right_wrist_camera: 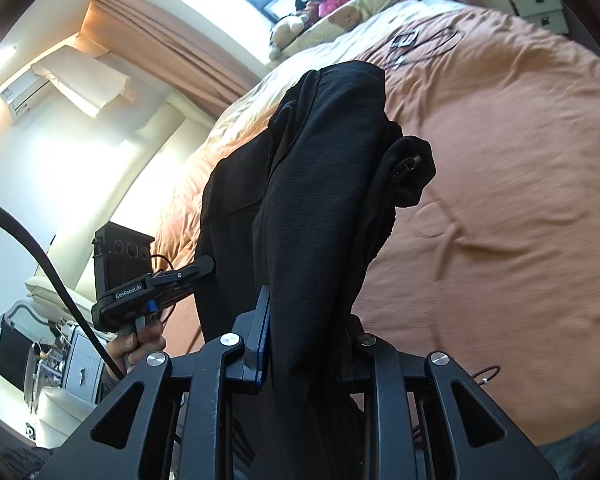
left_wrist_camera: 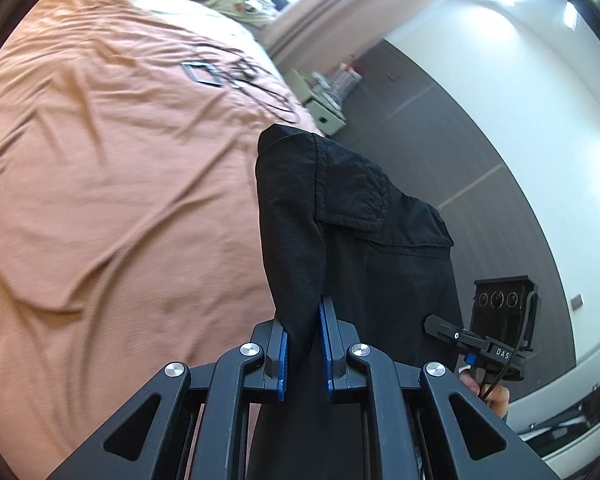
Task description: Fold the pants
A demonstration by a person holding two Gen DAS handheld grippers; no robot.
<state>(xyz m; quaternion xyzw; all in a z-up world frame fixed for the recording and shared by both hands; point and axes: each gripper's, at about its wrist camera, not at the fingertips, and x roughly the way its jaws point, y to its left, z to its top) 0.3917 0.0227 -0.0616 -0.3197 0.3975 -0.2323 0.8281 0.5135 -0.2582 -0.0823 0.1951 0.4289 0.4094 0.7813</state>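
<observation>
Left gripper (left_wrist_camera: 303,344) narrow, blue pads clamping fold of black pants (left_wrist_camera: 352,216); cloth rises ahead of fingers, off orange bedspread (left_wrist_camera: 112,184). Right gripper (right_wrist_camera: 306,340) narrow, pinching thick bunch of pants; bundle hangs between fingers, bedspread beyond, other gripper left of fingers.

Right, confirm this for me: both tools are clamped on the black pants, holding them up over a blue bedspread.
Not quite. The bedspread is orange, not blue; both wrist views show it. The rest holds: the left tool and the right tool are each clamped on the black pants, holding them up over the bed.
</observation>
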